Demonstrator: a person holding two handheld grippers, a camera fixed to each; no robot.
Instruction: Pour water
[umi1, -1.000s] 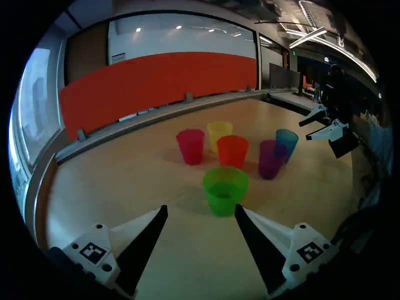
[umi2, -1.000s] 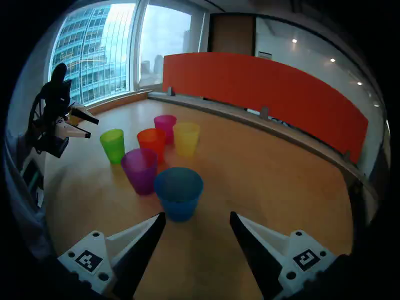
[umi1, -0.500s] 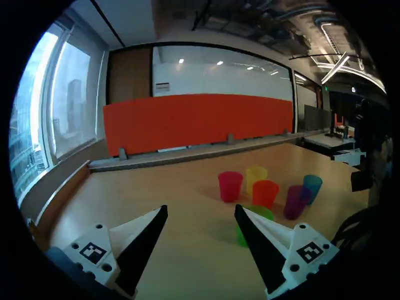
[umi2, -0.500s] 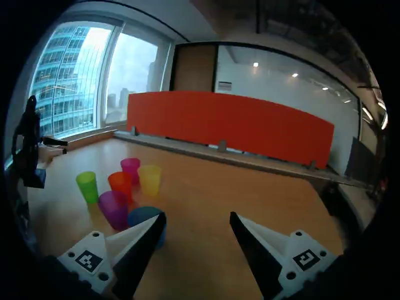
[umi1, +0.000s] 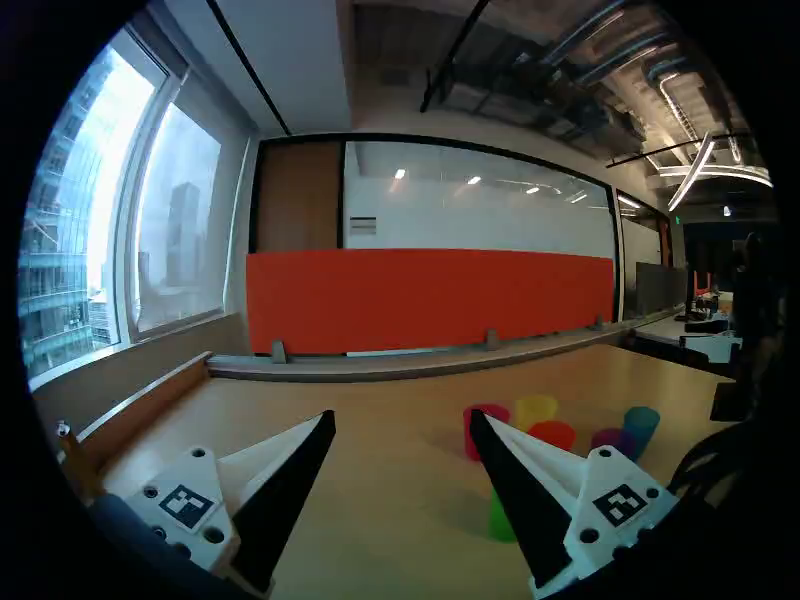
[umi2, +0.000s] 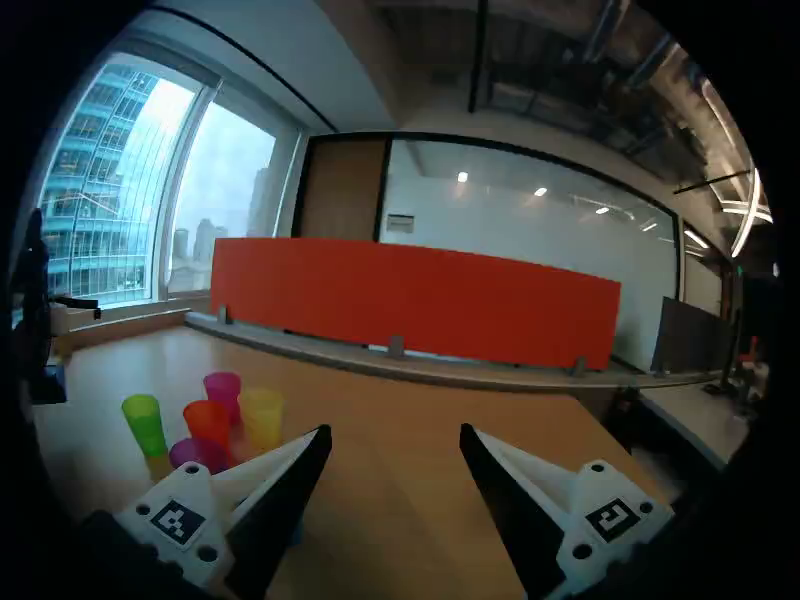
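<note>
Several coloured plastic cups stand clustered on a wooden table (umi1: 400, 395). In the left gripper view I see the pink cup (umi1: 482, 428), yellow cup (umi1: 536, 407), orange cup (umi1: 555, 433), purple cup (umi1: 608, 438) and blue cup (umi1: 643, 424). The green cup (umi1: 499, 518) is half hidden by a finger. My left gripper (umi1: 400, 418) is open and empty, pointing above the cups. My right gripper (umi2: 393, 432) is open and empty too. To its lower left stand the green cup (umi2: 145, 423), pink cup (umi2: 222, 387), orange cup (umi2: 206, 420), yellow cup (umi2: 261, 414) and purple cup (umi2: 193, 452).
A long orange partition (umi1: 430, 300) (umi2: 410, 300) runs along the table's far edge. Tall windows (umi1: 90, 240) lie to the left. A second desk (umi2: 690, 410) stands at the right. A dark figure holding the other gripper (umi2: 40, 330) is at the far left edge.
Both grippers have tilted upward, so the cups have dropped low in both views. The green cup has slid partly behind my left gripper's finger, and the blue cup behind my right gripper's finger.
</note>
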